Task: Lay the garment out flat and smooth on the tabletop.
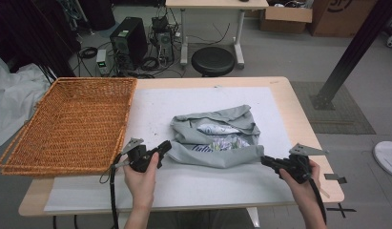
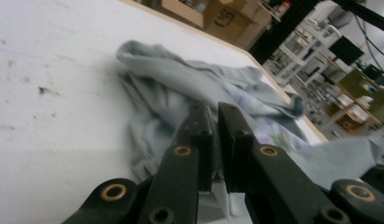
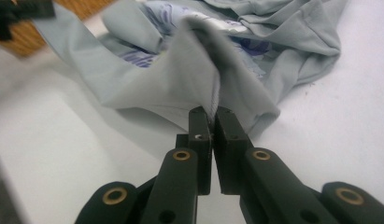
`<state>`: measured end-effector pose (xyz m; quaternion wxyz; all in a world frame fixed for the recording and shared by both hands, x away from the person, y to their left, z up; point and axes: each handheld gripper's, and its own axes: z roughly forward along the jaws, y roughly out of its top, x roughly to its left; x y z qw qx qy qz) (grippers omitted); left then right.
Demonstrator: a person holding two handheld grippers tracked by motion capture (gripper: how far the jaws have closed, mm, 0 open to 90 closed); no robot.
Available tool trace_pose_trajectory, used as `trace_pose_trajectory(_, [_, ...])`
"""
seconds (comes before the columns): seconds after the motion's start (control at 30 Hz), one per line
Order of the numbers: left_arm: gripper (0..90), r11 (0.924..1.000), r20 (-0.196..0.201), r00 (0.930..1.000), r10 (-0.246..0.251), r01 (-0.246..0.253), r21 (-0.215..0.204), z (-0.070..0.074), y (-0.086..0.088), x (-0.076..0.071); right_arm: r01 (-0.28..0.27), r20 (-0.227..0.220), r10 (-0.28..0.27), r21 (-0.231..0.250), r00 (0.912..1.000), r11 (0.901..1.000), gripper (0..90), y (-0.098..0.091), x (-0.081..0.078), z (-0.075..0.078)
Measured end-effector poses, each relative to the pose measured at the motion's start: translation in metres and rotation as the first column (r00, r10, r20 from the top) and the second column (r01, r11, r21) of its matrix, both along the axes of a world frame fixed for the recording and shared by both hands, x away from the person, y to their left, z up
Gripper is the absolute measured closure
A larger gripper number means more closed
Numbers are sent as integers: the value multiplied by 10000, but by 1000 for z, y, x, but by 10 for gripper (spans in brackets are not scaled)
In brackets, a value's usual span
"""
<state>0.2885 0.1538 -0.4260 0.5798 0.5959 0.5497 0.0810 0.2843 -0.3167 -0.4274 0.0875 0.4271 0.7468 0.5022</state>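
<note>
A crumpled grey shirt (image 1: 217, 136) with a purple print lies on the middle of the white mat. My left gripper (image 1: 165, 147) is at the shirt's near left corner. In the left gripper view its jaws (image 2: 215, 116) are shut with grey cloth (image 2: 180, 88) pinched between them. My right gripper (image 1: 264, 161) is at the near right corner. In the right gripper view it (image 3: 212, 114) is shut on the shirt's hem, and the cloth (image 3: 180, 79) rises from the pads in a lifted fold. The near edge of the shirt stretches between the two grippers.
An empty wicker basket (image 1: 69, 121) sits on the table's left side, partly over the edge. A white mat (image 1: 150, 109) covers most of the tabletop. Behind the table stand a black stool (image 1: 212, 61) and a computer tower (image 1: 129, 40). A black post (image 1: 351, 52) rises at the right.
</note>
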Motion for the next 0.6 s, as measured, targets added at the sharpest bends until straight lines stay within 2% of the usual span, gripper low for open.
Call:
trace_pose_trajectory(0.07, [847,9996,-135,9995,-284,283,-69,3,3,-10,-181,-493,220,772,9985,9968,869,-10,-9,4])
trace_pose_trajectory(0.17, [846,9966,-469,9960,-766,750,-336,5,9,-29,-512,-1330,743,1694,9883,9842,871,-22,-24,5])
trace_pose_trajectory(0.23, [843,9941,-744,9917,-1045,1019,-377,4,11,-42,-706,-1826,1129,2232,9767,9722,871,-27,-34,3])
trace_pose_trajectory(0.33, [838,9877,-1214,9820,-1449,1364,-760,-3,13,-59,-818,-2443,1511,2722,9578,9588,870,-31,-49,-2])
trace_pose_trajectory(0.4, [835,9861,-1492,9762,-1573,1470,-777,-8,14,-67,-846,-2751,1702,2971,9462,9511,870,-32,-58,-5])
trace_pose_trajectory(0.43, [830,9873,-1612,9748,-1545,1461,-625,-10,14,-71,-842,-2906,1748,2992,9407,9505,868,-32,-62,-7])
trace_pose_trajectory(0.47, [821,9886,-1729,9735,-1498,1448,-413,-13,15,-73,-794,-2944,1655,2832,9412,9558,865,-32,-65,-9])
trace_pose_trajectory(0.5, [810,9899,-1873,9720,-1416,1388,-283,-16,16,-76,-740,-3029,1533,2576,9406,9634,856,-32,-67,-11])
trace_pose_trajectory(0.57, [804,9891,-2058,9677,-1458,1465,-121,-21,17,-80,-558,-3424,1183,1870,9321,9808,829,-33,-69,-16])
trace_pose_trajectory(0.6, [810,9889,-2101,9667,-1461,1485,-45,-23,18,-82,-481,-3567,1054,1660,9283,9850,811,-33,-70,-18])
